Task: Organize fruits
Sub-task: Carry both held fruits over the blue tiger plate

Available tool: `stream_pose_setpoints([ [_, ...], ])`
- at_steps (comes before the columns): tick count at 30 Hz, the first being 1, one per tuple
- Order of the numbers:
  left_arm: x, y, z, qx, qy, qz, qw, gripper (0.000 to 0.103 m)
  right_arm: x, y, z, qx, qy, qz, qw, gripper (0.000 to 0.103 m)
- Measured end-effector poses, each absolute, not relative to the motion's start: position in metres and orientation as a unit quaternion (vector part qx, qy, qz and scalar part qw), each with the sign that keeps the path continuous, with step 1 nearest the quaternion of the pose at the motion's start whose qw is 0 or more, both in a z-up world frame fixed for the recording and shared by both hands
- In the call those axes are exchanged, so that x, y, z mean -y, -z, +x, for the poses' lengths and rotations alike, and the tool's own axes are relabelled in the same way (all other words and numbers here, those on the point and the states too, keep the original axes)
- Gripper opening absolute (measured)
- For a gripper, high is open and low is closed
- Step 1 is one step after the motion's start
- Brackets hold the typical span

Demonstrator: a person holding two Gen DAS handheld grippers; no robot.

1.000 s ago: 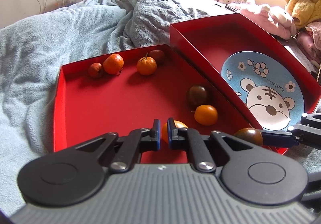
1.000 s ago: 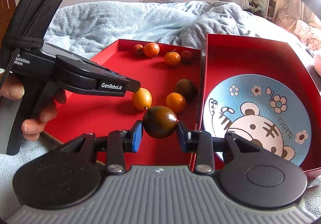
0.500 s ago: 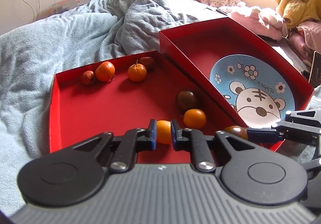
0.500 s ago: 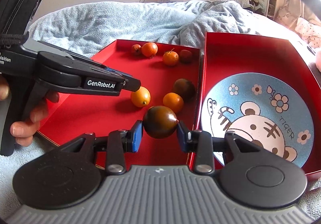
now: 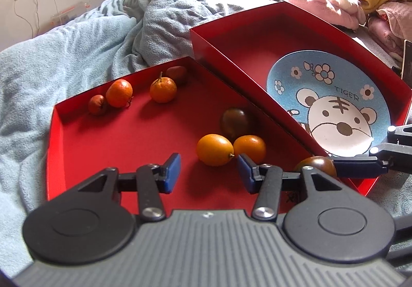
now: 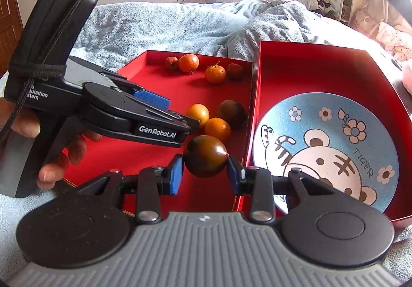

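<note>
My left gripper is open, just short of a yellow-orange fruit on the floor of the left red tray. An orange and a dark fruit lie beside it. My right gripper is shut on a dark brown fruit, held over the tray's near right corner; it also shows in the left wrist view. The blue tiger plate lies in the right red box. Two oranges and two small dark fruits sit at the tray's far edge.
Both red boxes rest on a blue blanket on a bed. The left gripper's body reaches in over the left tray in the right wrist view. Pink and yellow bedding lies at the far right.
My left gripper has opened from nearly shut and moved closer to the yellow-orange fruit. My right gripper still holds the dark fruit in about the same place.
</note>
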State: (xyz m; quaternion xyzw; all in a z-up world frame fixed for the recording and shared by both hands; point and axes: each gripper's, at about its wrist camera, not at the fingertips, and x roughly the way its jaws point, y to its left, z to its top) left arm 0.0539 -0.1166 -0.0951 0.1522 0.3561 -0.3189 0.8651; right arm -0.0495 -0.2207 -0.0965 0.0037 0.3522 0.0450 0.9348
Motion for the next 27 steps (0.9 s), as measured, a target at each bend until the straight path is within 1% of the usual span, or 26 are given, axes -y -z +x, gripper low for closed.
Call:
stream_pose_setpoints([
  [4,0.12,0.095,0.062,-0.356,0.333,0.142,0.862,0.052,0.223,0.097,-0.049,-0.355,-0.039,0.004,0.934,0.042],
  [5,0.12,0.095,0.064,-0.354,0.331,0.143,0.863,0.053,0.223,0.097,-0.049,-0.355,-0.038,0.003,0.934,0.042],
  [11,0.116,0.098,0.068,-0.364,0.333,0.124,0.861,0.052,0.219,0.099,-0.046,-0.358,-0.042,-0.002,0.933,0.042],
  [14,0.115,0.099,0.066,-0.369,0.335,0.121,0.858,0.049,0.219,0.098,-0.046,-0.357,-0.041,-0.004,0.933,0.042],
  [16,0.116,0.099,0.066,-0.373,0.339,0.12,0.855,0.039,0.219,0.098,-0.047,-0.357,-0.04,-0.006,0.933,0.042],
  [17,0.116,0.099,0.066,-0.374,0.338,0.119,0.855,0.038,0.219,0.098,-0.047,-0.358,-0.04,-0.006,0.933,0.042],
  [27,0.113,0.093,0.054,-0.36,0.311,0.141,0.868,0.037,0.219,0.084,-0.058,-0.341,-0.04,-0.01,0.939,0.042],
])
